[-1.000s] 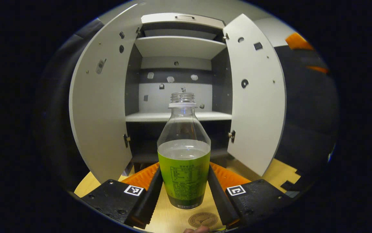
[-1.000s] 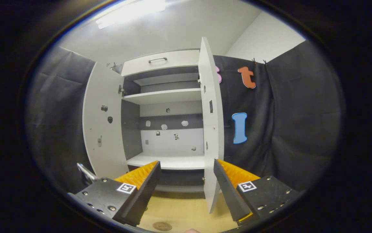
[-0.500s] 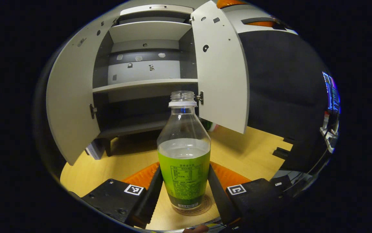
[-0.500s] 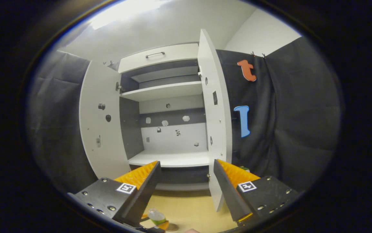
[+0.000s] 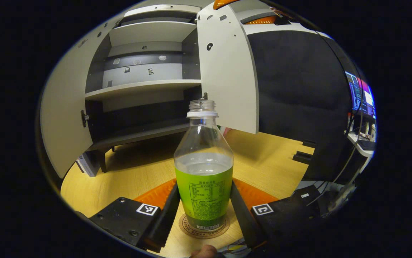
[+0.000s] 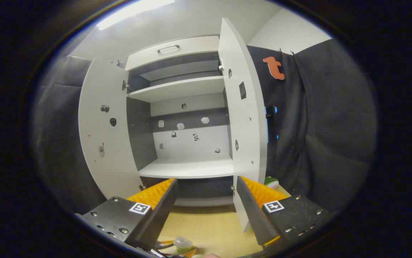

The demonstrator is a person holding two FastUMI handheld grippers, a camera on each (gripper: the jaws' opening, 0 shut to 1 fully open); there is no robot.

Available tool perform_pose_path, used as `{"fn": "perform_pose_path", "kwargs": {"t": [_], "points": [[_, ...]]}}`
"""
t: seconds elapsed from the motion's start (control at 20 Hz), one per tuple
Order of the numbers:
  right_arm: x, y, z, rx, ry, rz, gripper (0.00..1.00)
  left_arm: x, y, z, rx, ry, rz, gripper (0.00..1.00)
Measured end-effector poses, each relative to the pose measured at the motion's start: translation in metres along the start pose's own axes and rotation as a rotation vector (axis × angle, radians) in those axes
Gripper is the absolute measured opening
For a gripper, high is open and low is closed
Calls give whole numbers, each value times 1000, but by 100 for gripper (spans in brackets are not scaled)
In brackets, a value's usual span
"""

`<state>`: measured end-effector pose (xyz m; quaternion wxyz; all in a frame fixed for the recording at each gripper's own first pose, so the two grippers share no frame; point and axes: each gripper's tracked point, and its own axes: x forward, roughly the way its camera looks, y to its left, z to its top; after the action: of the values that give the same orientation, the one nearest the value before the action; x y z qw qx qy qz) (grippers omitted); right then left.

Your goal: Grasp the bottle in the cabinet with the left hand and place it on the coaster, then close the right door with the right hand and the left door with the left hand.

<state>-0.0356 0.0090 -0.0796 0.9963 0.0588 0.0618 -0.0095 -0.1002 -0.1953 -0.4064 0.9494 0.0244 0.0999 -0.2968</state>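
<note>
1. Standing upright between the fingers of the left gripper (image 5: pixel 204 209): one clear bottle (image 5: pixel 203 168) with a green label, no cap, part-filled with clear liquid. Both fingers lie flat against the label's sides and grip it.
2. Coaster (image 5: pixel 204 226): round, brown, printed rim, lying on the wooden table (image 5: pixel 119 175). The bottle's base sits on it or just over it; contact cannot be told. In the right gripper view the bottle (image 6: pixel 183 244) appears at the bottom edge, top only.
3. Right gripper (image 6: pixel 206 209): fingers spread wide apart, nothing between them, held in the air facing the cabinet (image 6: pixel 188 118).
4. Cabinet, as the left gripper view has it (image 5: pixel 145 71): white shelves, dark inner walls, a drawer with a metal handle at the top, standing on the table behind the coaster. The shelves carry nothing that can be made out.
5. Left door (image 6: pixel 102 132): swung wide open. Left gripper view (image 5: pixel 62 118): the same, at the left edge.
6. Right door (image 6: pixel 243 118): open, standing edge-on just above the right gripper's right finger. In the left gripper view (image 5: pixel 227 71) it hangs behind and above the bottle's neck.
7. Small green and white object (image 6: pixel 271 182): on the table behind the right door's lower edge; kind cannot be told.
8. Screen (image 5: pixel 361 98): lit, at the far right of the left gripper view.
</note>
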Motion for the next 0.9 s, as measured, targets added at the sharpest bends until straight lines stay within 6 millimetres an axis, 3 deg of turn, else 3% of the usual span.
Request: {"fn": "perform_pose_path", "kwargs": {"t": [0.1, 0.25, 0.3, 0.35, 0.75, 0.9], "points": [[4, 4, -5, -16, 12, 14, 99, 2, 0, -8, -3, 28, -17, 81], [7, 6, -7, -29, 20, 28, 99, 4, 6, 8, -20, -35, -17, 84], [8, 6, -9, -27, 21, 30, 99, 3, 8, 10, -13, -30, -9, 95], [7, 5, -8, -25, 21, 31, 99, 4, 7, 8, -8, -21, -12, 96], [-6, -8, -4, -27, 15, 27, 99, -9, 21, 35, -18, 9, -2, 96], [-16, -18, 5, -24, -5, 21, 99, -16, 24, 59, -25, -8, -10, 96]]}}
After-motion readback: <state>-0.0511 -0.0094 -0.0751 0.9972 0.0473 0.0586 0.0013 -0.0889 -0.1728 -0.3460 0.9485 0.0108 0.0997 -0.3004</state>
